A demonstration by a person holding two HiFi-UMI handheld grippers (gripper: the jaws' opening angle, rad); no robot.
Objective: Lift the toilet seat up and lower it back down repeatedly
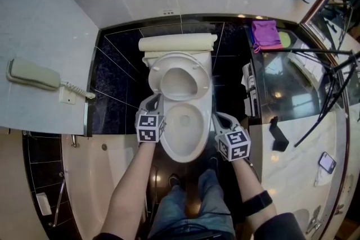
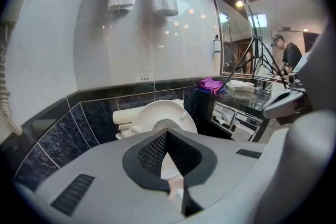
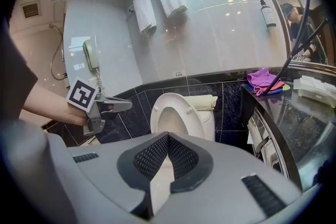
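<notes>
The toilet seat (image 1: 154, 73) stands raised at the centre of the head view, leaning back toward the tank (image 1: 177, 42) above the open bowl (image 1: 169, 146). The left gripper (image 1: 153, 103) is just beside the bowl's left rim and the right gripper (image 1: 221, 119) just beside its right rim. Both claws are pressed together, pinching nothing.

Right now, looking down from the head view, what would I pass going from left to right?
Wall phone → left tongs → toilet bowl → right tongs → smartphone.
</notes>
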